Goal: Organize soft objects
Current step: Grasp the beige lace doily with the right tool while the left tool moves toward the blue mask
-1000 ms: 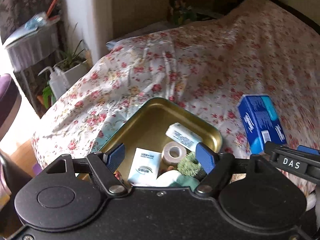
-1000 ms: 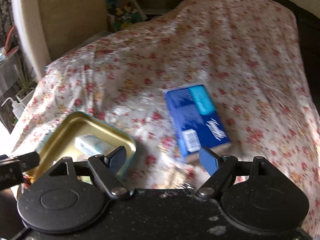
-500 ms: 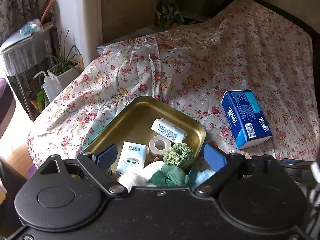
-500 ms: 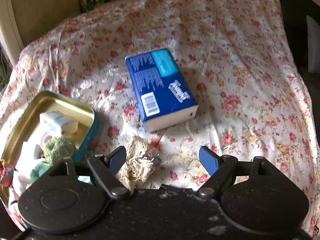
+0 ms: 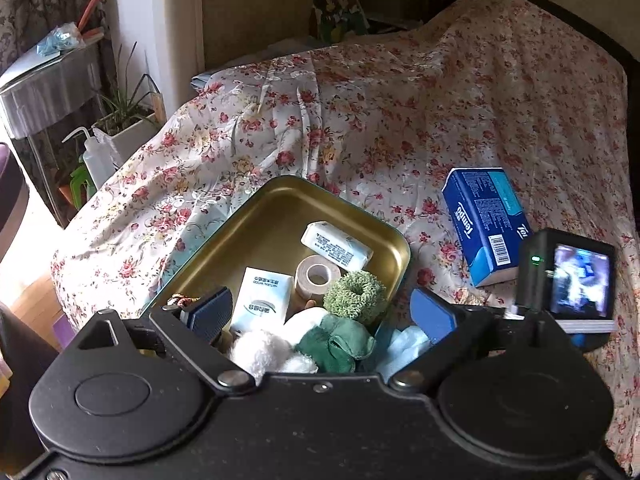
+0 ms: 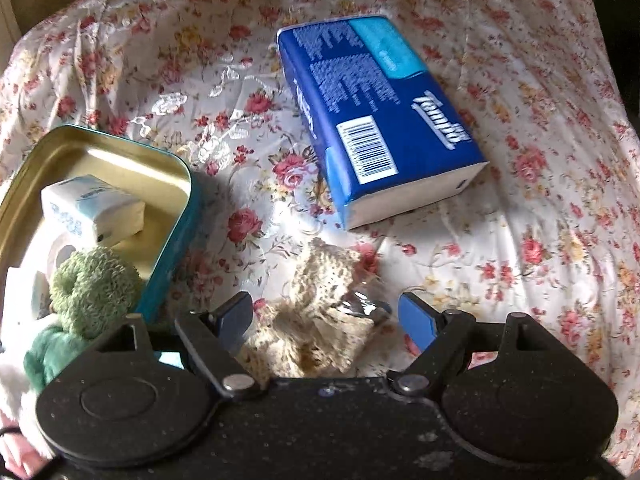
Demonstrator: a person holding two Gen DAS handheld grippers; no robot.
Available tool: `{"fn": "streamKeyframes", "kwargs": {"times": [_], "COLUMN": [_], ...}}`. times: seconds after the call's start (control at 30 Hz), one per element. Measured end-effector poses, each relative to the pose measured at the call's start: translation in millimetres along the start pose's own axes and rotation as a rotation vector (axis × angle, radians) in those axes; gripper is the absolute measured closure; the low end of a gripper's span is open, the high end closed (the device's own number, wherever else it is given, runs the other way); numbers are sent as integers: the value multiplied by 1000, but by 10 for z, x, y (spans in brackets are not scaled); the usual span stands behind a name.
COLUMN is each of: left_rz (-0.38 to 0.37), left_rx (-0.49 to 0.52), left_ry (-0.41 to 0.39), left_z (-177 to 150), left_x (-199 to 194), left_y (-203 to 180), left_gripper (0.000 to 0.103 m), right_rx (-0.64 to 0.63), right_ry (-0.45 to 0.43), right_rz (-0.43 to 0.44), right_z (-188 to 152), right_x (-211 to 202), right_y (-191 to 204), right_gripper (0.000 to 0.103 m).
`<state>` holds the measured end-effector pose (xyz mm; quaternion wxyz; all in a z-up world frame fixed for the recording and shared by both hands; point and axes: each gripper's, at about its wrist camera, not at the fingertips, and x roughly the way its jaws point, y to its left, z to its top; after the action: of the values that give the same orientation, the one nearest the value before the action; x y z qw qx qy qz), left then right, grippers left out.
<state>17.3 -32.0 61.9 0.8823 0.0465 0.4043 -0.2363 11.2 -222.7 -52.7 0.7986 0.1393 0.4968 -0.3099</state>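
Right wrist view: a floral sheet [image 6: 520,80] covers the bed. Beside the tin [image 6: 188,208], well right, lies a blue tissue pack [image 6: 372,120]; nearer the tin's right wall, a cream crochet piece [image 6: 320,312] sits between the right gripper [image 6: 326,318]'s parted jaws, not pressed. Over the tin, the left gripper [image 5: 320,312] has just spread its jaws, released, above a green scrunchie [image 5: 356,296].

The left wrist camera sits behind its claw [image 5: 320,312] and looks slantwise down over the gold tin [image 5: 276,208] along the flowered bed [image 5: 400,120] toward the far wall. The right wrist camera looks down more steeply from close above the bedspread, over a cream crocheted piece [image 6: 320,292]. Both views share the tin, the green scrunchie [image 5: 354,292] and the blue tissue pack [image 5: 486,220].
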Motion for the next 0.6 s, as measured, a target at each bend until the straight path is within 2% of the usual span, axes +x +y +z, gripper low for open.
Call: {"fn": "streamKeyframes", "kwargs": {"times": [0.17, 0.27, 0.33, 0.47, 0.6], "left_rz": [-3, -7, -10, -13, -21], "left_rx": [3, 4, 12, 33, 53], "left_ry": [11, 21, 23, 30, 51], "left_z": [8, -2, -11, -38, -74], "left_x": [29, 46, 50, 70, 124], "left_y": [-22, -40, -58, -111, -178], "left_gripper": [10, 10, 10, 11, 11], "right_rx": [-13, -18, -12, 6, 51], "right_ry": [27, 54, 63, 45, -11], "right_rz": [-14, -20, -24, -8, 0], "right_z": [17, -12, -37, -51, -38], "right_x": [155, 230, 259, 203, 31], "right_y": [79, 77, 37, -99, -338], "right_gripper": [24, 33, 35, 41, 43]}}
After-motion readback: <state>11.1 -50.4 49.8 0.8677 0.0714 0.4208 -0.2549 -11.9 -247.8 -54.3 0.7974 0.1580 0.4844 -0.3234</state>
